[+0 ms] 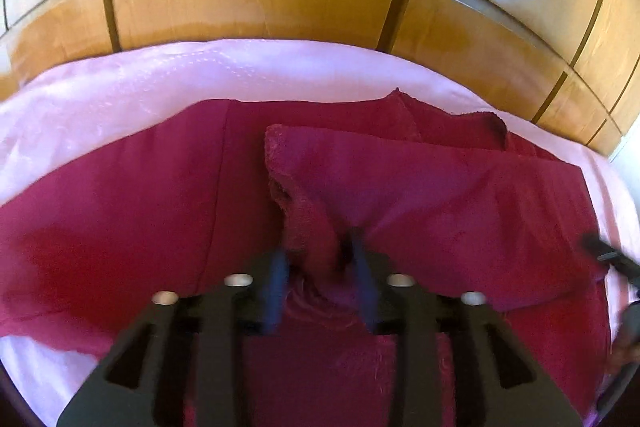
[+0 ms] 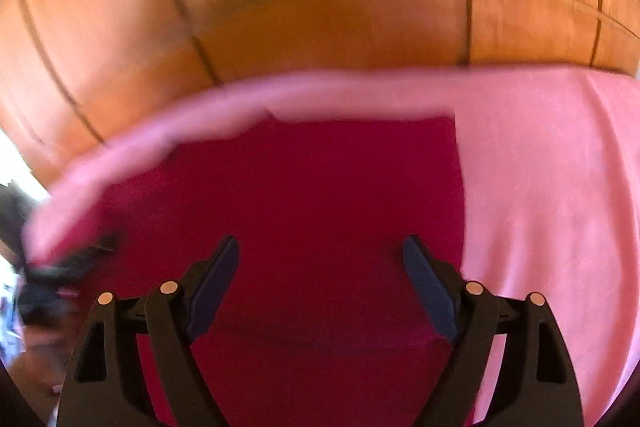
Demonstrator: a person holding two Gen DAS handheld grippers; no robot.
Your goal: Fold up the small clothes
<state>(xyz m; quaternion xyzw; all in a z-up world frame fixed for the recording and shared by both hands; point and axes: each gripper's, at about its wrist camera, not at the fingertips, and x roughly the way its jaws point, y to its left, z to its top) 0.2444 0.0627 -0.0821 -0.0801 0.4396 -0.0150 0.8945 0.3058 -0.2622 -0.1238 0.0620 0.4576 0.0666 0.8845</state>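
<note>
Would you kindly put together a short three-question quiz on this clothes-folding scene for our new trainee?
1. True or false: the right gripper holds a fold of cloth.
2. What lies under the dark red garment? A) pink sheet B) bare wood C) grey mat
3. Which gripper has a bunched ridge of the garment between its fingers?

Key:
1. False; its jaws stand wide apart over flat cloth.
2. A, the pink sheet.
3. The left gripper.
</note>
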